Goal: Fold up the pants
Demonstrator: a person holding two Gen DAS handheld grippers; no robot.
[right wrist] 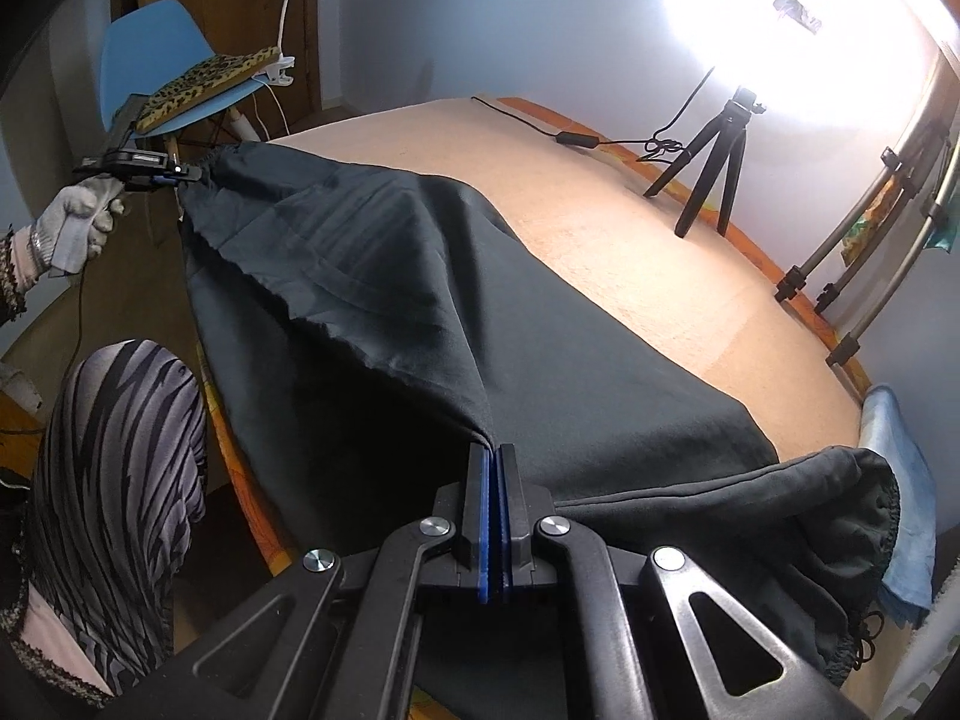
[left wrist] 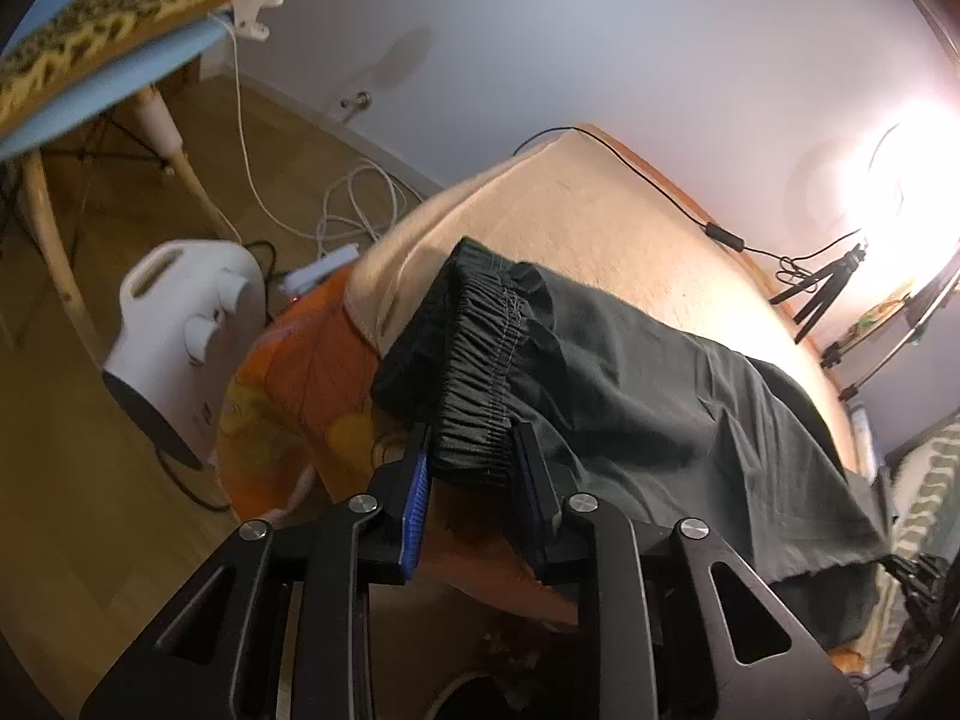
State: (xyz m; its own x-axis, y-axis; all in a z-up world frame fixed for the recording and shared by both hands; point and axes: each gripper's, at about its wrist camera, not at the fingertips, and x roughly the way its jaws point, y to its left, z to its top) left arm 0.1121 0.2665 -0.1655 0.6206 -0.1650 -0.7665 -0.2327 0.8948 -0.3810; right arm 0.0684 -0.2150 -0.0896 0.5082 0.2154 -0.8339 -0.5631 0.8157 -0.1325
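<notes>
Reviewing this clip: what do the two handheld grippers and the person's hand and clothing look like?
Both the left gripper and the right gripper are black, with angular linkage arms pierced by triangular cut-outs, round silver pivot bolts, and blue pads lining the jaws. The person's left hand wears a light grey knit glove; a dark patterned cuff shows at the wrist. The leggings are grey with black zebra-like stripes.

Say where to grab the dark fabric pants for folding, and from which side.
Probably the gathered elastic waistband of the dark fabric pants, taken across its width from the near edge: it is the thickest band and its end reaches past the peach blanket, so jaws can straddle it.
</notes>
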